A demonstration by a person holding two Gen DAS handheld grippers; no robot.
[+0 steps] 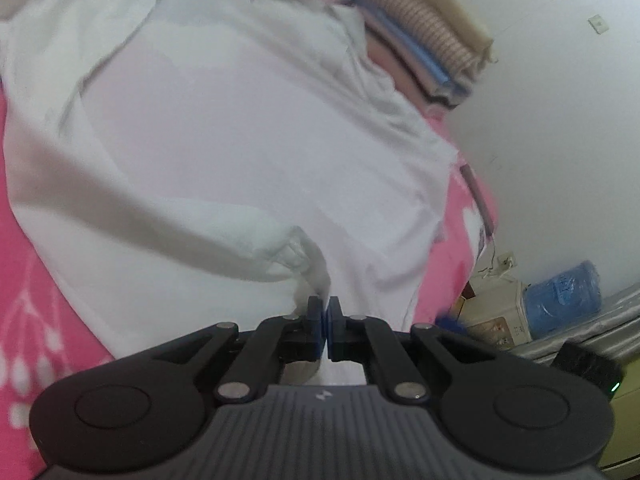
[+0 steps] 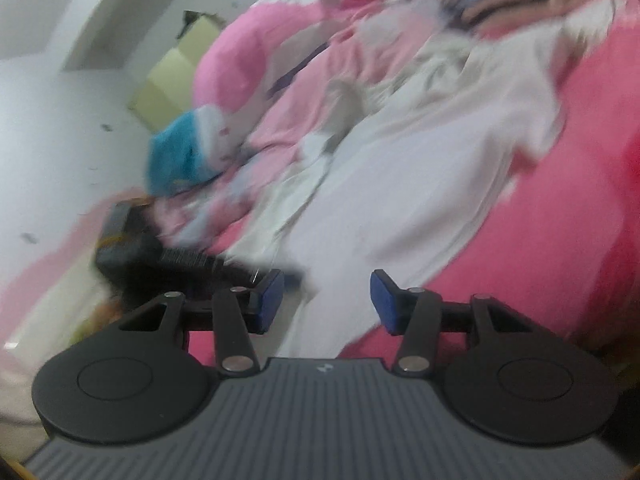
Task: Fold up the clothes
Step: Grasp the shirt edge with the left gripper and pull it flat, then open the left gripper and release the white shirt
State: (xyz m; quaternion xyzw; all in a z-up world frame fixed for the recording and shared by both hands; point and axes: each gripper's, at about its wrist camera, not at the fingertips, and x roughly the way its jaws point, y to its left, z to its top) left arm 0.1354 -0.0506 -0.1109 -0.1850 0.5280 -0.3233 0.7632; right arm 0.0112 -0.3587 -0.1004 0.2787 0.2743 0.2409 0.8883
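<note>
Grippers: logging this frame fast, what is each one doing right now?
Left gripper: jaws closed, pinching a fold of the white shirt.
Right gripper: jaws open, holding nothing, above the shirt.

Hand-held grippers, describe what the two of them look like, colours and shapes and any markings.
Both look alike. The left hand-held gripper and the right hand-held gripper each have a dark grey ribbed body with a small pale logo, two round black discs at the sides, black link arms joined by silver pins, and blue pads on the fingers. No cables, sleeves or hands show.
</note>
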